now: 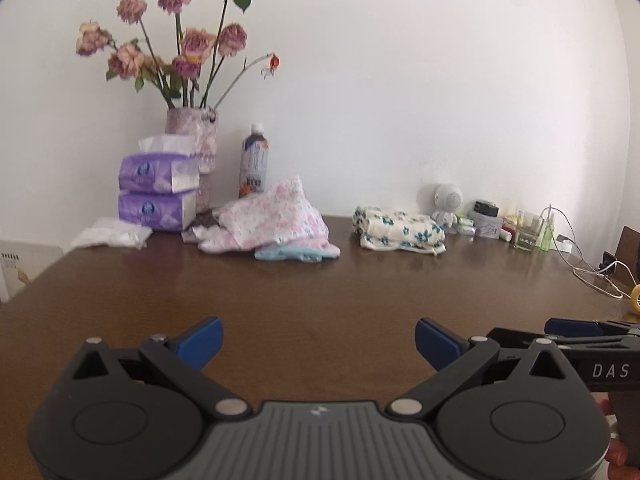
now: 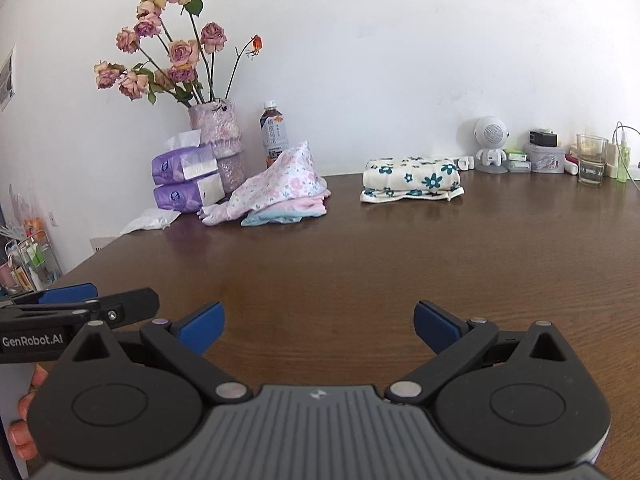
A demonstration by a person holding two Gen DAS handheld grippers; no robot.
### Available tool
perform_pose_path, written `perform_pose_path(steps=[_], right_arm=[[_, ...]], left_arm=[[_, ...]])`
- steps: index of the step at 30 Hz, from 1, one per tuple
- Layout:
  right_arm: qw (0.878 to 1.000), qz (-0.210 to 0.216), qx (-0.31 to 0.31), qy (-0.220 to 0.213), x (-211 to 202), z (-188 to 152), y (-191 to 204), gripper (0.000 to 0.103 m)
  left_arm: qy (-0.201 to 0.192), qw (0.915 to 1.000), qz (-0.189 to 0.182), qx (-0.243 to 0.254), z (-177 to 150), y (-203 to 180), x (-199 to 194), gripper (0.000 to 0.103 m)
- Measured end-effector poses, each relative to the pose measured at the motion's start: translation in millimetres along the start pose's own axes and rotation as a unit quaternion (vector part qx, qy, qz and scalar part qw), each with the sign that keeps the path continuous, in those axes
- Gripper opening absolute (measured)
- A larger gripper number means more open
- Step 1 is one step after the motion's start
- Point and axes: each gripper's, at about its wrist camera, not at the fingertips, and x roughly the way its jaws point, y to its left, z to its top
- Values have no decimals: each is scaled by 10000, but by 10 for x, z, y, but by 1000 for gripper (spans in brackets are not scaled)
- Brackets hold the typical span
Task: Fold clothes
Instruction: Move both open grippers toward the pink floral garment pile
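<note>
A loose heap of pink floral clothes [image 1: 272, 216] [image 2: 280, 184] with a light blue piece underneath lies at the back of the brown table [image 1: 320, 292] [image 2: 360, 252]. To its right sits a folded cream garment with teal flowers [image 1: 400, 232] [image 2: 412, 180]. My left gripper [image 1: 319, 342] is open over the table's near part, nothing between its blue pads. My right gripper [image 2: 319, 326] is open too and holds nothing. Each gripper shows at the other view's edge, side by side, far from the clothes.
Along the wall stand a vase of dried roses [image 2: 218, 136], two purple tissue packs [image 2: 184, 180], a drink bottle [image 2: 274, 132], a white toy robot [image 2: 492, 144], a glass [image 2: 591, 160], small boxes and cables [image 1: 592, 276]. A hand [image 2: 24, 432] grips the left tool.
</note>
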Motion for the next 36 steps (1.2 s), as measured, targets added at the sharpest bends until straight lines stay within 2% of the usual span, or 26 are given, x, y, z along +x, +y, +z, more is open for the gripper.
perform_pose_path(steps=[5, 11, 24, 29, 36], right_arm=[[9999, 68, 96, -9, 91, 174, -6, 103], [9999, 13, 21, -124, 227, 345, 39, 103], [9991, -68, -370, -191, 591, 617, 197, 103], [9992, -21, -342, -193, 794, 738, 172, 103], [9990, -89, -408, -152, 1129, 897, 176, 103]], left_arm=[[-145, 9999, 19, 58, 230, 100, 62, 103], [-35, 9998, -93, -157, 410, 263, 235, 103], [82, 9998, 155, -61, 778, 509, 724, 103], [92, 9996, 270, -49, 873, 633, 909, 103], [86, 9987, 459, -204, 966, 799, 1176, 103]])
